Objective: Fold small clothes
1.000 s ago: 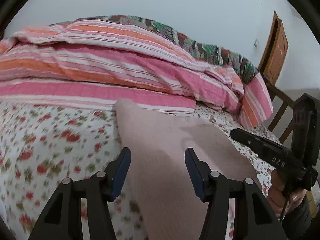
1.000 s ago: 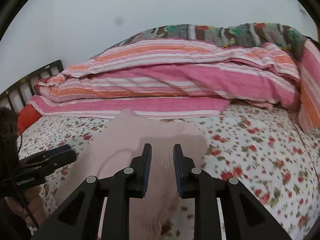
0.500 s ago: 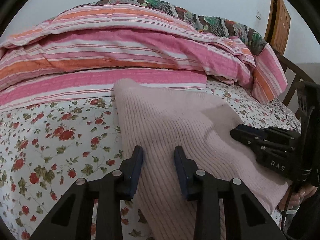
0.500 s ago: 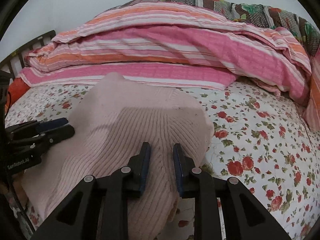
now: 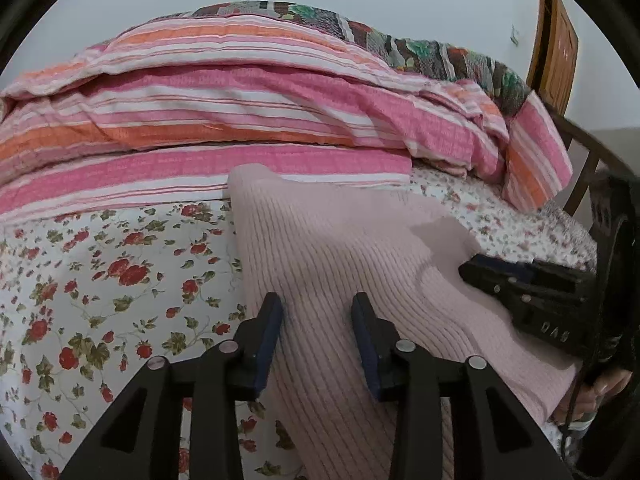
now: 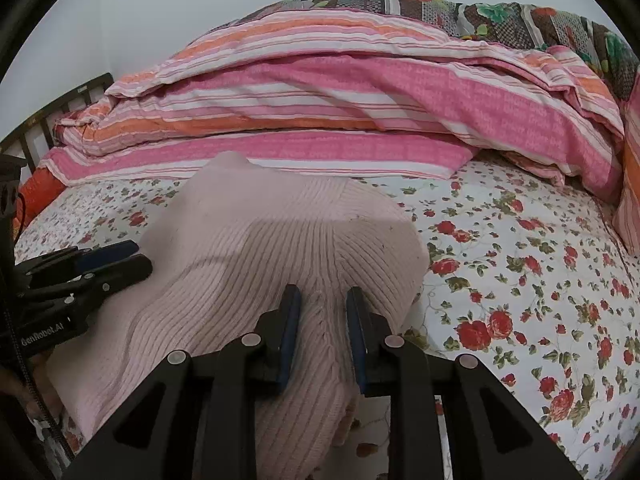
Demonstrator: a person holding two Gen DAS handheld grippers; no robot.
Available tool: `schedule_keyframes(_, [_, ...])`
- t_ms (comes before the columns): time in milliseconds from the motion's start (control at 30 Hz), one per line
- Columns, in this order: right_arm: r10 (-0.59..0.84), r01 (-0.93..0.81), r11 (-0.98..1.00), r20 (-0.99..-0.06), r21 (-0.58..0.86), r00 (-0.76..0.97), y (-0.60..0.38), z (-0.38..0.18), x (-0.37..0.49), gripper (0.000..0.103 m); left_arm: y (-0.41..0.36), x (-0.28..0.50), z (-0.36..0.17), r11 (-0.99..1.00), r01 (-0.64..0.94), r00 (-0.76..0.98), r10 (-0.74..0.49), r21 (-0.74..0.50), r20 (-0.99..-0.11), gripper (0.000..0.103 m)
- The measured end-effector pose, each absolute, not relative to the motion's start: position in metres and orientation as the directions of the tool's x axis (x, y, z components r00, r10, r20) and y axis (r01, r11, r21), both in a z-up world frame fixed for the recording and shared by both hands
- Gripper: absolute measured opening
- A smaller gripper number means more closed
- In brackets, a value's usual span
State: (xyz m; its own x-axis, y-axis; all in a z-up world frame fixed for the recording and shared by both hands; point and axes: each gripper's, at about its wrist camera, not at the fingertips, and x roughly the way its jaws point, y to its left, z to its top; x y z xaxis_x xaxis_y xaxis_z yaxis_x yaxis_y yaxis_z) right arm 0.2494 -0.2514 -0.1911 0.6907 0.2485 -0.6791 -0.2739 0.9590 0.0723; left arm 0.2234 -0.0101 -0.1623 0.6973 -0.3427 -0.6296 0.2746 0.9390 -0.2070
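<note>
A pale pink ribbed knit garment (image 5: 344,248) lies on the floral bed sheet (image 5: 100,272); it also shows in the right wrist view (image 6: 280,240). My left gripper (image 5: 316,312) sits over its near left edge, jaws partly apart with knit between them. My right gripper (image 6: 323,304) is over its near right part, jaws narrowly apart around bunched knit. Each gripper shows in the other's view, the right one (image 5: 520,284) and the left one (image 6: 92,268).
A folded pink, orange and white striped quilt (image 5: 240,112) is piled along the back of the bed, with a patterned blanket (image 6: 480,12) on top. A dark bed frame (image 6: 48,120) is at the left, a wooden door (image 5: 556,48) at the right.
Both grippers came down and forward onto the garment. The left jaws narrowed from wide open a second ago, then widened a little. The right jaws opened slightly.
</note>
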Motion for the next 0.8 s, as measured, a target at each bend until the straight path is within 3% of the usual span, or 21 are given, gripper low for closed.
schedule_keyframes(67, [0.242, -0.273, 0.960, -0.676, 0.063, 0.696, -0.250, -0.191, 0.248, 0.024, 0.000, 0.228, -0.162, 0.933, 0.247, 0.687, -0.360, -0.264, -0.631, 0.053])
schedule_keyframes(267, [0.245, -0.276, 0.959, -0.676, 0.063, 0.695, -0.251, -0.190, 0.249, 0.025, 0.021, 0.255, -0.169, 0.889, 0.160, 0.624, -0.428, -0.429, -0.654, 0.055])
schedule_keyframes(367, [0.241, -0.277, 0.959, -0.675, 0.056, 0.698, -0.251, -0.190, 0.248, 0.025, 0.019, 0.277, -0.174, 0.889, 0.132, 0.592, -0.425, -0.438, -0.685, 0.055])
schedule_keyframes(400, [0.241, -0.277, 0.959, -0.674, 0.056, 0.698, -0.251, -0.190, 0.248, 0.025, 0.019, 0.287, -0.176, 0.889, 0.123, 0.585, -0.424, -0.441, -0.692, 0.053])
schedule_keyframes(467, [0.244, -0.277, 0.959, -0.674, 0.060, 0.698, -0.252, -0.190, 0.248, 0.025, 0.017, 0.303, -0.177, 0.886, 0.117, 0.572, -0.429, -0.448, -0.699, 0.030])
schedule_keyframes(700, [0.250, -0.279, 0.958, -0.673, 0.068, 0.696, -0.251, -0.190, 0.247, 0.025, 0.023, 0.353, -0.187, 0.901, 0.016, 0.582, -0.360, -0.433, -0.729, 0.031])
schedule_keyframes(800, [0.251, -0.279, 0.958, -0.673, 0.069, 0.696, -0.250, -0.191, 0.247, 0.025, 0.015, 0.352, -0.181, 0.938, 0.024, 0.620, -0.285, -0.346, -0.731, 0.031])
